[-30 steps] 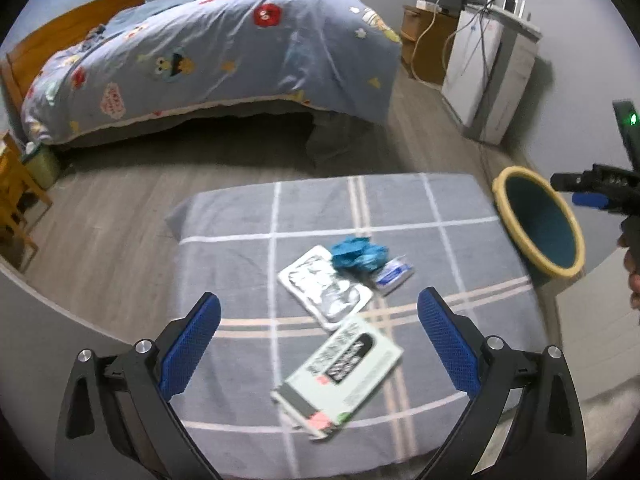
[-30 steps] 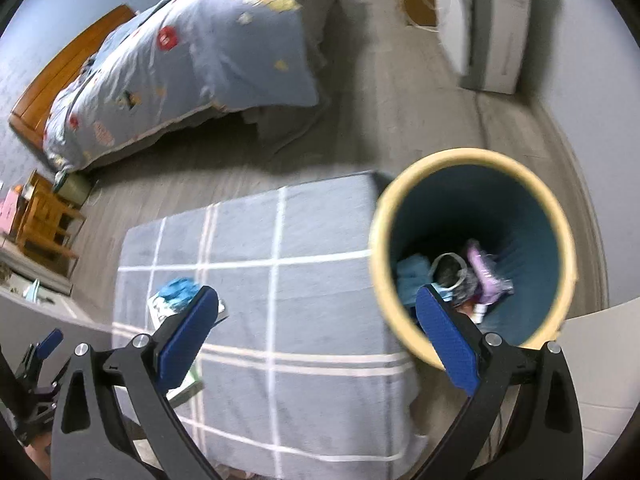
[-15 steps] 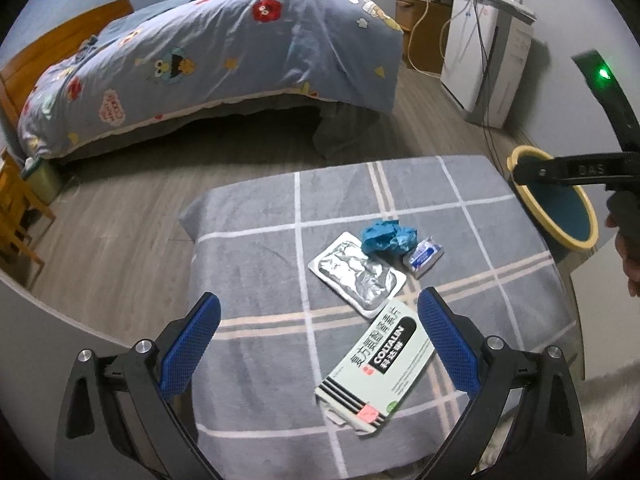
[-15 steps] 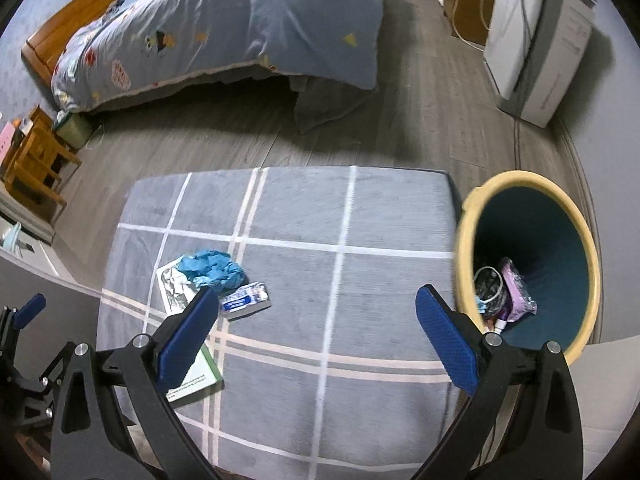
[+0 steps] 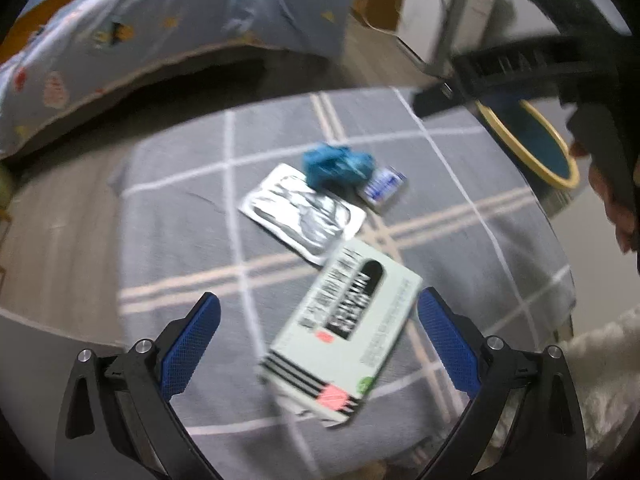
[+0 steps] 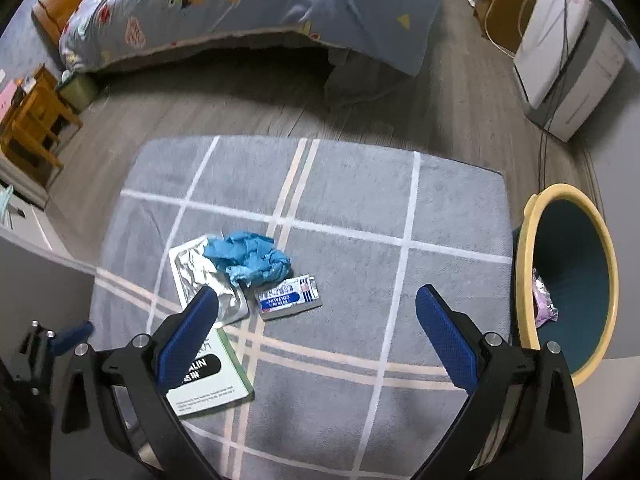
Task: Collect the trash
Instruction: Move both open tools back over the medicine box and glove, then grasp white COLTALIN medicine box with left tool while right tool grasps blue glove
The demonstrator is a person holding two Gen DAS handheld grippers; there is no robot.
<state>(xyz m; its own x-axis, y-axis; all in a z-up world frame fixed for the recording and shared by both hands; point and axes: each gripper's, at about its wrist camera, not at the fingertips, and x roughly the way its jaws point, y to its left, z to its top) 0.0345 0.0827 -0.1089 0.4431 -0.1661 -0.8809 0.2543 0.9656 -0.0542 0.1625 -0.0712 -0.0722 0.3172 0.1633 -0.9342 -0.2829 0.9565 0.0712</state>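
On the grey checked cloth [image 6: 352, 200] lie a pale green carton [image 5: 344, 340], a silver foil blister sheet [image 5: 300, 212], a crumpled blue glove [image 6: 248, 256] and a small blue-and-white packet [image 6: 288, 298]. My left gripper [image 5: 318, 344] is open and empty, with the carton between its fingers' lines, just above it. My right gripper [image 6: 316, 336] is open and empty above the cloth, near the packet. The yellow-rimmed bin [image 6: 568, 292] stands at the right and holds some trash.
A bed with a patterned blue duvet [image 6: 260, 4] stands behind the cloth. A white appliance [image 6: 568, 60] with cables stands at the back right. Wooden furniture [image 6: 28, 128] is at the left. The right gripper's body [image 5: 560, 68] crosses the left wrist view's upper right.
My left gripper has moved down and forward toward the carton. My right gripper has swung left from over the bin to over the cloth, near the packet and glove.
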